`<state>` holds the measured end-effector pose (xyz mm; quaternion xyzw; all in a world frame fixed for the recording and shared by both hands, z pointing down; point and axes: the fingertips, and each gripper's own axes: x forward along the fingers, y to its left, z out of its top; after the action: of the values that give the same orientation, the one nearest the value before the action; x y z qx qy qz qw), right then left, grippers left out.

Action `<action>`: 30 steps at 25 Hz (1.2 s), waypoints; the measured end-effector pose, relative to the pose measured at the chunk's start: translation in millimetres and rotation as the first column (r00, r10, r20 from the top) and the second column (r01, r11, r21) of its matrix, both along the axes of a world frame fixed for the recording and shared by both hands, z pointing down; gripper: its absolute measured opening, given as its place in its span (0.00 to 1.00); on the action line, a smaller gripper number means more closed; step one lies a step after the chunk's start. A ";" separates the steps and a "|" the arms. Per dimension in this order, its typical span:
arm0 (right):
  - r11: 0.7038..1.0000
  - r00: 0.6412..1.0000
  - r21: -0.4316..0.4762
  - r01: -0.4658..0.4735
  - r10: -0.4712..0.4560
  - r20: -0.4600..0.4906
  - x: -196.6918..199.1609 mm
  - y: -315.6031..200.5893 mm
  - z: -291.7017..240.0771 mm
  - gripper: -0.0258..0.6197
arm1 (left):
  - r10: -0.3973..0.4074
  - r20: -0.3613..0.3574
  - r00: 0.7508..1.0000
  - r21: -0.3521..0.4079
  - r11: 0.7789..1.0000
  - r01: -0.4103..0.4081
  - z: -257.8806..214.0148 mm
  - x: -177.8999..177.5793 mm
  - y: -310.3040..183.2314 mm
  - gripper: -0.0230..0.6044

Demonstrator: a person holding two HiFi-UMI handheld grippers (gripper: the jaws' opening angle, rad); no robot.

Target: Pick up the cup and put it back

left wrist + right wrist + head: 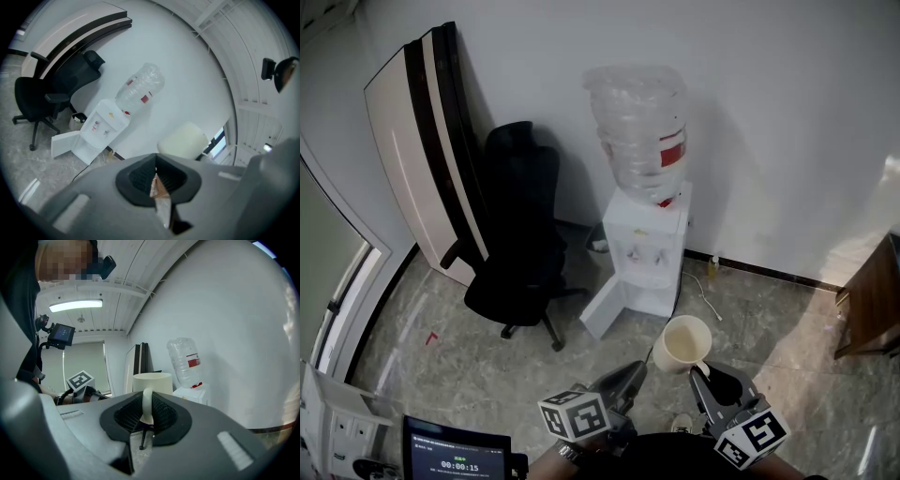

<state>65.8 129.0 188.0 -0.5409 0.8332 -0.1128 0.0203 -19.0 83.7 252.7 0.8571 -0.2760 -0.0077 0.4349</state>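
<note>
A cream cup hangs in the air above the floor, upright and empty. My right gripper is shut on its handle, low in the head view. The right gripper view shows the handle pinched between the dark pads, with the cup's body just beyond them. My left gripper is beside the cup on its left, jaws together with nothing held. From the left gripper view the cup shows just past the shut jaws.
A white water dispenser with a clear bottle stands against the wall ahead, its lower door open. A black office chair is left of it, beside a leaning panel. Wooden furniture is at the right edge.
</note>
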 end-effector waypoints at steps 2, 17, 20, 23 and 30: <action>1.000 1.000 -0.003 -0.003 0.003 0.002 1.5 -0.9 0.7 0.11 | 0.002 0.002 1.000 -0.001 1.000 -0.002 0.6 1.1 -0.7 0.04; 1.000 1.000 -0.017 -0.023 0.023 0.012 14.2 -1.4 6.5 0.11 | 0.012 0.009 1.000 -0.031 0.999 -0.011 9.7 11.7 -2.4 0.04; 0.999 0.999 -0.019 -0.035 0.035 0.017 18.3 -0.7 7.1 0.11 | 0.010 0.011 1.000 -0.038 0.999 -0.010 12.2 12.5 -1.8 0.04; 0.999 0.999 -0.027 -0.043 0.044 0.017 24.2 2.5 6.5 0.11 | 0.011 0.009 1.000 -0.049 0.999 -0.010 13.4 17.1 1.6 0.04; 0.997 0.998 -0.048 -0.055 0.056 0.026 57.0 9.0 14.1 0.11 | 0.009 0.014 1.000 -0.073 0.997 -0.008 22.7 45.3 10.5 0.04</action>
<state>122.8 138.0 202.1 -0.5626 0.8146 -0.1392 0.0223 26.4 94.2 275.4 0.8419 -0.2754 0.0103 0.4640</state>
